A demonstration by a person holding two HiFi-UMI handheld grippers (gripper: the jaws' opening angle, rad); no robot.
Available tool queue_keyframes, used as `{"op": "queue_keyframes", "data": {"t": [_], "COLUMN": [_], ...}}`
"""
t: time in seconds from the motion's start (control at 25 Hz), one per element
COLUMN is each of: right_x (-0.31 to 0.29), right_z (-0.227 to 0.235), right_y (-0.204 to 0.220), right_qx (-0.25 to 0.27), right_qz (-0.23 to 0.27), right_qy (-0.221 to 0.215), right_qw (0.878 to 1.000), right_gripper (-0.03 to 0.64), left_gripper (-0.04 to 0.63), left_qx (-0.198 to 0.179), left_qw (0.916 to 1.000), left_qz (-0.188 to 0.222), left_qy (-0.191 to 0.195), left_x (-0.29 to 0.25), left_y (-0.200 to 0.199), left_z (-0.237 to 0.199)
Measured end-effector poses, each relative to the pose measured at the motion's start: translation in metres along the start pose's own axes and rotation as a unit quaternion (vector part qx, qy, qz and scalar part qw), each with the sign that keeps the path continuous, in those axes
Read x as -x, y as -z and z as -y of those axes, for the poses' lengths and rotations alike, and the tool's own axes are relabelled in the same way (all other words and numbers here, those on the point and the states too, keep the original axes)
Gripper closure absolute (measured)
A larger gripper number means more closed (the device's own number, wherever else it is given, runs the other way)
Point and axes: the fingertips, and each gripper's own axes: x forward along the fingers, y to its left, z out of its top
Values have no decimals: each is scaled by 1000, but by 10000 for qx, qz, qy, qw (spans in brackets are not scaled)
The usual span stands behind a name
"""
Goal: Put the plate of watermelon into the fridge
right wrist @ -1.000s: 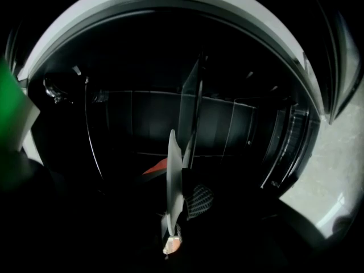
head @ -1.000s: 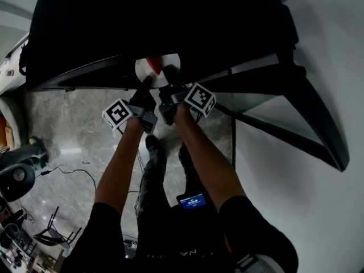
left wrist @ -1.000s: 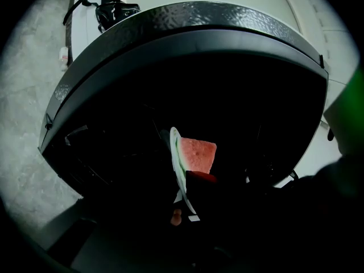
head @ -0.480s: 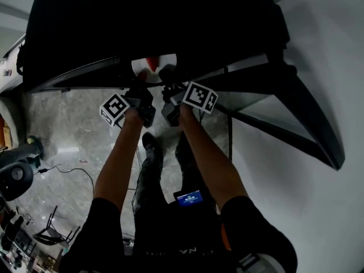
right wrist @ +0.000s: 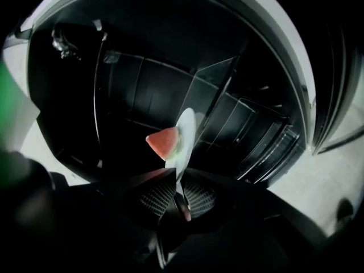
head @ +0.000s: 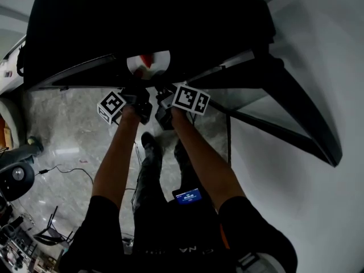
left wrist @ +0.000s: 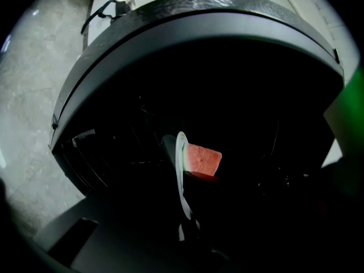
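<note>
Both grippers carry the plate at the mouth of the open fridge. Right gripper has its jaws closed tight on the rim. Left gripper jaws are dark, but the rim runs down between them, so likely pinched there too. To do this well: hold the plate level, move both sides in together, avoid the glass shelf panel, set down before letting go. Plate holds one watermelon wedge. Fridge interior too dark to tell other contents.

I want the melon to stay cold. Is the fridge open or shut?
Open. The right gripper view looks into the fridge, its dark inside and glass shelves showing behind the plate of watermelon.
</note>
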Motion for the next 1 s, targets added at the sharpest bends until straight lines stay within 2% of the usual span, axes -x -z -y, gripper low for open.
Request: {"op": "queue_keyframes", "data": {"t": [0.16,0.28,0.48,0.6,0.68,0.72,0.8,0.88,1.0], "right_x": [-1,-3,-7,-9,-10,-10,-11,-12,-14], "right_z": [1,2,2,4,4,4,4,4,4], "right_y": [-7,-12,-20,-25,-30,-33,-40,-44,-48], "right_qx": [-271,-282,-314,-353,-418,-461,-504,-427,-211], "right_qz": [336,524,700,764,838,884,948,939,868], "right_qy": [62,159,325,385,409,415,411,417,437], "right_qw": [9991,9981,9965,9957,9948,9942,9934,9938,9950], "right_gripper": [572,574,574,577,580,580,584,584,583], "left_gripper": [569,551,522,504,503,503,503,503,505], "left_qx": [-539,-976,-1614,-2124,-2641,-2980,-3662,-4139,-4640], "left_qw": [9978,9925,9809,9690,9543,9427,9141,8908,8678], "left_qz": [-387,-733,-1056,-1187,-1247,-1270,-1311,-1320,-1138], "left_qy": [87,-43,-239,-421,-641,-802,-1145,-1332,-1366], "left_x": [-3,-2,2,7,12,15,20,22,19], "left_y": [4,9,16,20,19,18,14,11,3], "left_z": [6,7,9,10,8,5,-3,-8,-2]}}
